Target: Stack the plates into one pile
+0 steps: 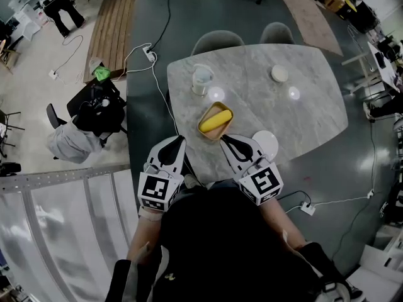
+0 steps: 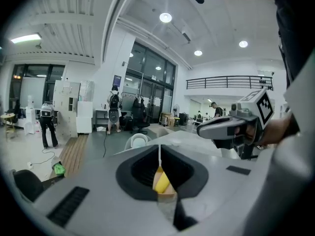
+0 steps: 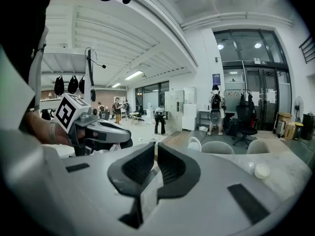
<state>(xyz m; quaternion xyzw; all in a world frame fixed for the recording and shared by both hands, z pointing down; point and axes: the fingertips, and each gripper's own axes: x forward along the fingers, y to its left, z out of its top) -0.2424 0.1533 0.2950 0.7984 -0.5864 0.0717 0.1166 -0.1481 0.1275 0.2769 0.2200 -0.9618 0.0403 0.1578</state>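
Landmark: yellow plate (image 1: 216,119), oblong, lying on the marble table (image 1: 315,106) toward its near side; a tan rim shows around and under it.
White plate: (image 1: 269,142) near right of the yellow plate, close to the table's near edge, apart from the yellow plate and partly covered by the right gripper.
Small white dish: (image 1: 279,73) far right of the yellow plate, well apart from it.
Glass jug: (image 1: 201,78) upright, just beyond the yellow plate and slightly to its left.
Left gripper: (image 1: 181,140) near left of the yellow plate, at the table's near edge and not touching the plate. Its jaws are together at the tips with nothing clamped. Its own view looks along them at the yellow plate ahead.
Right gripper: (image 1: 222,138) tips just beside the near corner of the yellow plate; whether they touch it cannot be told. Its jaws are pressed together with only a thin slit between them, and hold nothing.
Chairs: two grey ones (image 1: 217,41) beyond the yellow plate, at the table's far side.
Pile: not yet made; the plates lie apart on the table.
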